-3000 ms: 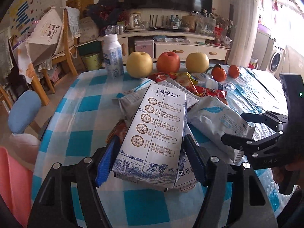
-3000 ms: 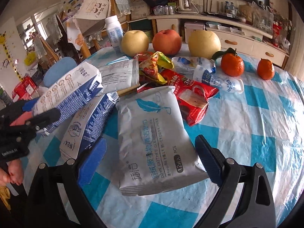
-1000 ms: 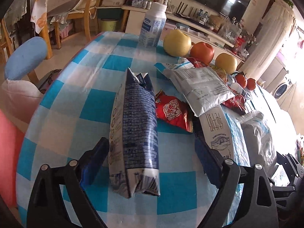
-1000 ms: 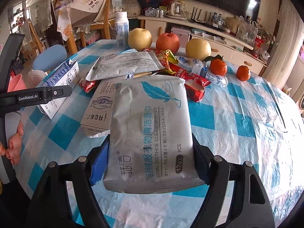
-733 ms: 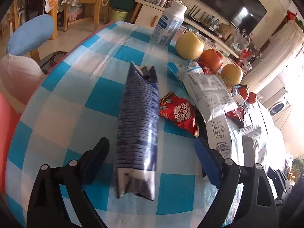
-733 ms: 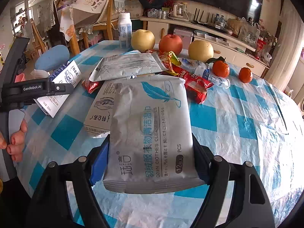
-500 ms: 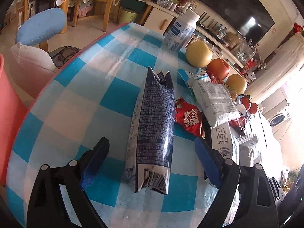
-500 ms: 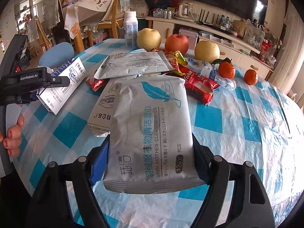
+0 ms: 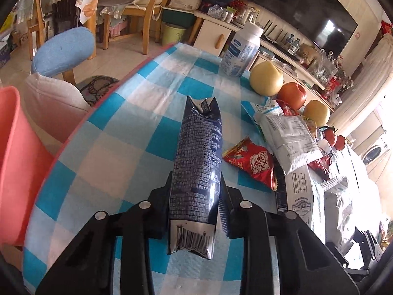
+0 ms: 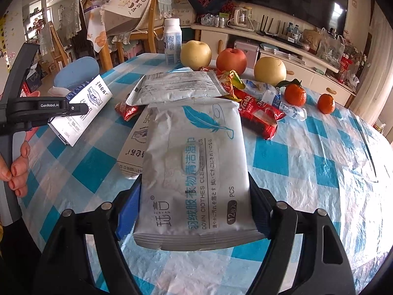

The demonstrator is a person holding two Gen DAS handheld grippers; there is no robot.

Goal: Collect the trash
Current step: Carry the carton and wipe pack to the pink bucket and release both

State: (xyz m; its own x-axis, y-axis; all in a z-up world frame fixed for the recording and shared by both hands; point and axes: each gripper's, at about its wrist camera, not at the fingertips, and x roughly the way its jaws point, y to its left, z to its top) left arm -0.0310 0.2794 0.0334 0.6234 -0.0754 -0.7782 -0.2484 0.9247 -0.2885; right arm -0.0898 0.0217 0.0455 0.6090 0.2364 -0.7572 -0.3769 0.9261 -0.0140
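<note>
Left gripper (image 9: 195, 206) has clamped shut on the flattened, glossy carton (image 9: 197, 169).

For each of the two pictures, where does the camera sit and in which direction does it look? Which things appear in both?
Left wrist: sits on the left gripper, looks down along the checked table; black fingers clamp a dark blue milk carton.
Right wrist: sits on the right gripper, looks across the table toward the TV shelf; its fingers hold a wipes pack; a hand on the left gripper shows at the left edge.
Shared: the carton, white bottle, red apple, red snack packet.
</note>
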